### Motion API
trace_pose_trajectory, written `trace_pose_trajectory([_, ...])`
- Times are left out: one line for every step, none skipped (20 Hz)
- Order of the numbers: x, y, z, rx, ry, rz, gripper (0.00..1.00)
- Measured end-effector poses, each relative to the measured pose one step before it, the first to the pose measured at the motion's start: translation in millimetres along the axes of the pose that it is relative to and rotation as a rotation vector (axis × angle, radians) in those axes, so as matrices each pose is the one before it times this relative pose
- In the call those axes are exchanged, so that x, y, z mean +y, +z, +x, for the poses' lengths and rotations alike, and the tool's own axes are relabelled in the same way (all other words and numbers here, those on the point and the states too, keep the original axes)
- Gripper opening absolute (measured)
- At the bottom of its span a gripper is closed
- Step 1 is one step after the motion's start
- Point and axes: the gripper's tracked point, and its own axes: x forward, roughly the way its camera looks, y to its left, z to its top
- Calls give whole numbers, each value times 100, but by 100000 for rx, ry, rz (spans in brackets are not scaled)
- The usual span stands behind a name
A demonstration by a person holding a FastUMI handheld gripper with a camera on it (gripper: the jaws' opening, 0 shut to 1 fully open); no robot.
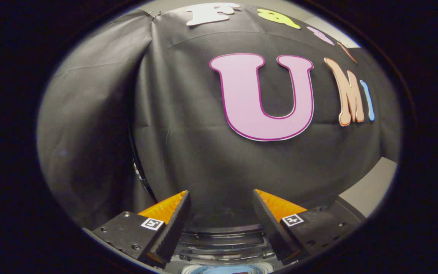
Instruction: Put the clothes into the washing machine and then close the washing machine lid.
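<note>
Camera rides the tool [221,198], facing the booth wall [188,133] closely.

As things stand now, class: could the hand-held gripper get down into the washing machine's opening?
Probably yes. The hand-held gripper is open with nothing between its fingers, and the washing machine opening lies just below and between them, uncovered. Nothing visible blocks the way down, though little of the rim shows.

A black cloth wall [188,125] hangs ahead, wrinkled and slightly glossy. A vertical fold [137,114] splits it, where one panel overlaps the other, and a small clip [153,14] pinches the cloth at the head of that fold. A faint horizontal crease runs across the upper part. Past the cloth's far lower corner shows a pale grey surface [371,188], plain and flat.
</note>
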Motion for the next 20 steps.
trace_pose_trajectory([292,-497,628,-506,699,411,97])
trace_pose_trajectory([262,-1172,709,1513,767,1371,97])
trace_pose_trajectory([157,-849,761,539,-520,-1190,97])
trace_pose_trajectory([-600,-575,444,660,-3535,-3874,97])
trace_pose_trajectory([-141,-528,47,120,-688,-3757,97])
trace_pose_trajectory([-167,-333,203,32,-669,-2619,97])
trace_pose_trajectory([-133,-341,-110,-107,-267,631,97])
trace_pose_trajectory([-322,-177,-127,-2870,-1223,5013,97])
trace_pose_trajectory([7,134,-74,-4003,395,-1127,97])
trace_pose_trajectory([-123,323,3,-2618,284,-1958,98])
trace_pose_trajectory([322,488,-171,-3073,162,2747,98])
trace_pose_trajectory([208,-31,-218,170,245,233,98])
trace_pose_trajectory([-319,42,-14,461,173,-1058,98])
trace_pose_trajectory([-22,-85,-74,819,102,614,98])
trace_pose_trajectory([91,-75,-177,572,166,-246,98])
trace_pose_trajectory([-8,130,-232,184,247,-608,98])
trace_pose_trajectory([-100,139,-371,-322,5,282,98])
trace_pose_trajectory([-74,171,-405,-615,-94,325,98])
trace_pose_trajectory([-140,-467,-903,180,-95,-448,98])
trace_pose_trajectory([137,87,-592,-1304,-292,123,98])
